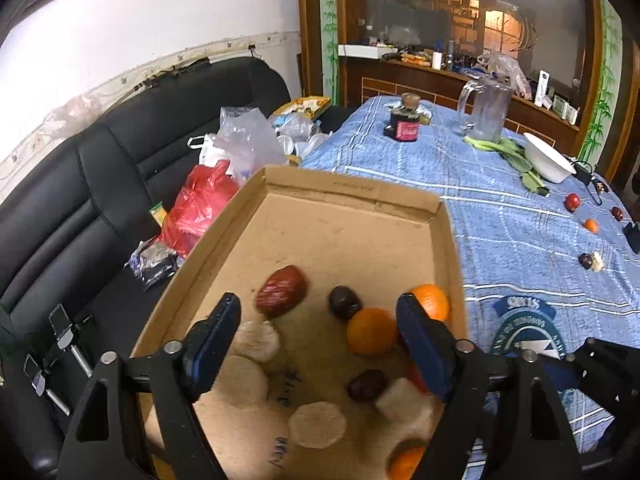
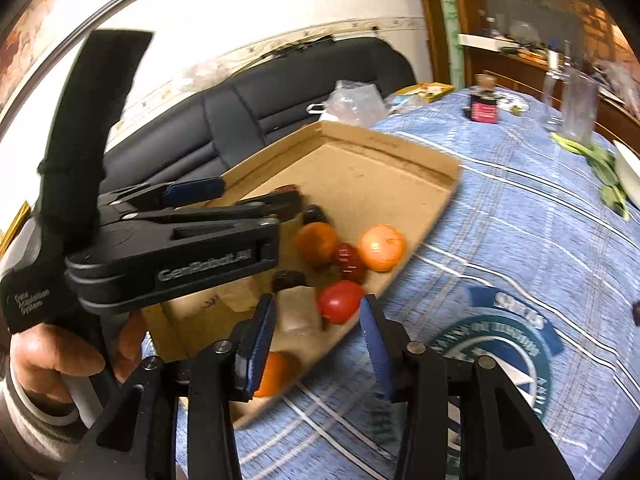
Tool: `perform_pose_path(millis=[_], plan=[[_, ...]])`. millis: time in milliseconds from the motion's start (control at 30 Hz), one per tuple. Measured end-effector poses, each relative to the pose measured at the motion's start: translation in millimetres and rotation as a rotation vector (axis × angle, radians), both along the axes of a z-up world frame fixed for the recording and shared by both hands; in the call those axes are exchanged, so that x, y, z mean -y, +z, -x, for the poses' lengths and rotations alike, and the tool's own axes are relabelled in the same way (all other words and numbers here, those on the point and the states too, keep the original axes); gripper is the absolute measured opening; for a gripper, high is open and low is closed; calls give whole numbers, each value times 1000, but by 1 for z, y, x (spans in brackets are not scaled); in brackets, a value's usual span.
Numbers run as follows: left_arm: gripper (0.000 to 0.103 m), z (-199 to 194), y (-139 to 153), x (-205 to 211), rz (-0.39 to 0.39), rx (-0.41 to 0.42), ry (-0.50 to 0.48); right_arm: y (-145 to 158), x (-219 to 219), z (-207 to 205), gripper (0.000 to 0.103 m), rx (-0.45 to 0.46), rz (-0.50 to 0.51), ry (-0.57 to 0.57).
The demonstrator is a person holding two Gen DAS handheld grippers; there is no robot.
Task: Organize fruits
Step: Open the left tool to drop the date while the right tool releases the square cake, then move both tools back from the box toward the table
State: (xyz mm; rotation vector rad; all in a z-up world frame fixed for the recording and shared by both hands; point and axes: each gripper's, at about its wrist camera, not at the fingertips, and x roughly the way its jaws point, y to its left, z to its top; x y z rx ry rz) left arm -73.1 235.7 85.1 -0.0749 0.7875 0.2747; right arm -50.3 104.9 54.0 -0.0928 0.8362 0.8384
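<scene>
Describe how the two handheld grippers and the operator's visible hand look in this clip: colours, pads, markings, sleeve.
Both grippers are black plastic frames with silver pivot screws and dark blue pads on the fingers. In the right wrist view, the left gripper carries grey "GenRobot.AI" lettering on its body, plus a black strap with small white print. The left hand is bare-skinned, with a grey cuff at the wrist. No cables are visible.

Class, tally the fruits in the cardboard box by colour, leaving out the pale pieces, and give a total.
Orange: 3
Bright red: 1
Dark red or brown: 4
Total: 8
</scene>
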Motion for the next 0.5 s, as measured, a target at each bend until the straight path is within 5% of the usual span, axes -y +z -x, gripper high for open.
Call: perform_pose_path(millis=[500], plan=[[83,-20,1,84,26,14,-144,10,101,-25,56,30,31,-279]])
